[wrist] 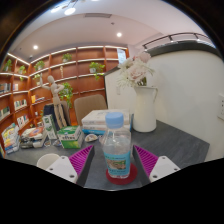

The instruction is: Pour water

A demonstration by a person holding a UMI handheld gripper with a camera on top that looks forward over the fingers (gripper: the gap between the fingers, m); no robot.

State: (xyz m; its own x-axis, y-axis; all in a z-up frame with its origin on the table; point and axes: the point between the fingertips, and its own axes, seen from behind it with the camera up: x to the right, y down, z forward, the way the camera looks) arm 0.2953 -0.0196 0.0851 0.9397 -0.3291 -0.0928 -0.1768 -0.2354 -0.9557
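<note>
A dark grey desk stands in a room with lit wooden shelves and a white wall. The water bottle, blue-capped and blue-labelled, stands upright on a red coaster between the pink pads; the tongs are apart around it. Beyond it are a white vase, a clear box and a green carton. Label writing is unreadable.

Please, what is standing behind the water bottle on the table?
Behind the water bottle, which stands between the open gripper fingers, are a white box and a white vase with flowers. The bottle covers part of the box's front.
</note>
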